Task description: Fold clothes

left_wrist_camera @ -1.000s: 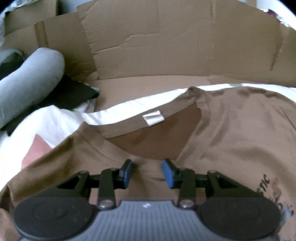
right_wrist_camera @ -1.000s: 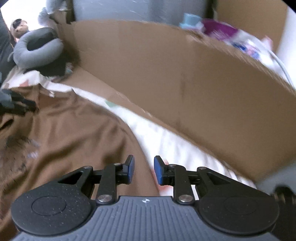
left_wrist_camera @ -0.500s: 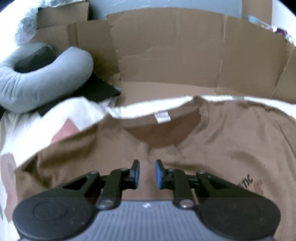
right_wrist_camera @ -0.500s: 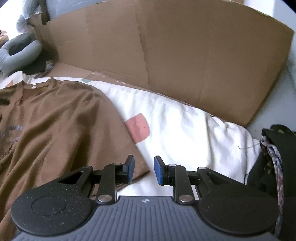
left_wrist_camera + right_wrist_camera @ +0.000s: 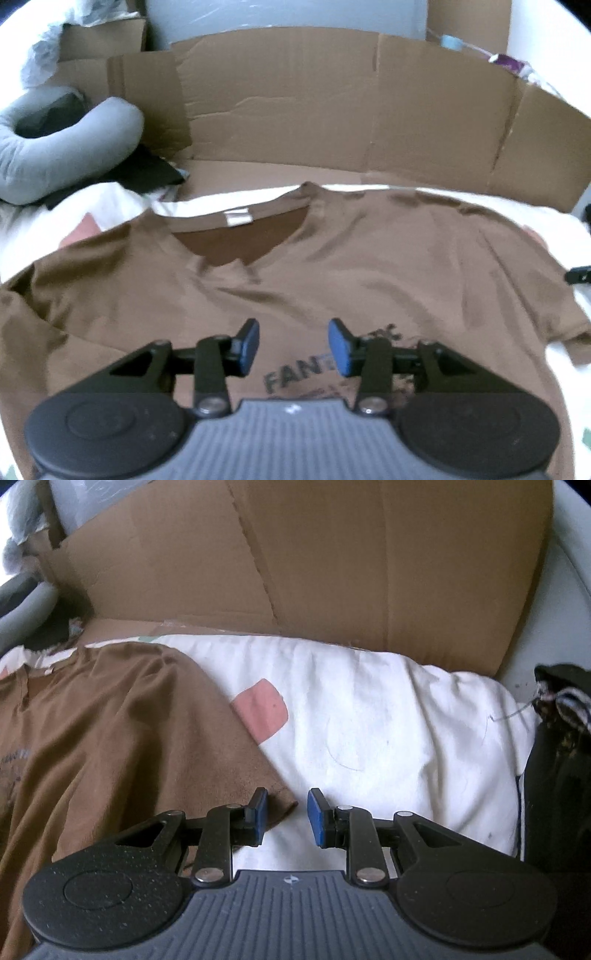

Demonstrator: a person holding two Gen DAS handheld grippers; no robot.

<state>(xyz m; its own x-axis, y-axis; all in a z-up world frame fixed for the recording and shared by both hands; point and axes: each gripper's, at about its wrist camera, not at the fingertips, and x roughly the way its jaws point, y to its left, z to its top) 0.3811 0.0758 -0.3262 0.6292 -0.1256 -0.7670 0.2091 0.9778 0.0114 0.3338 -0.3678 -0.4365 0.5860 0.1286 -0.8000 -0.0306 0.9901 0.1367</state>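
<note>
Brown T-shirt spread front-up on a white sheet, directly ahead of and beneath the left hand-held gripper. Collar at the far end of the T-shirt, toward the cardboard wall; white neck tag showing inside it. Long axis running from that collar back toward the camera, dark printed lettering on the chest just beyond and partly behind the left blue pads. Sleeves out to either side of the T-shirt, somewhat rumpled. Left hand-held gripper wide open above the chest, nothing between its jaws, contact with the cloth impossible to tell. Right hand-held gripper at the T-shirt's sleeve edge, jaws partly open and holding nothing, brown cloth under the left pad, white sheet under the right one. Pink patch on the sheet just beside the T-shirt's shoulder. Grey neck pillow well beyond the T-shirt's other sleeve, against the cardboard. Dark bundle of fabric at the sheet's edge, well apart from the T-shirt.
</note>
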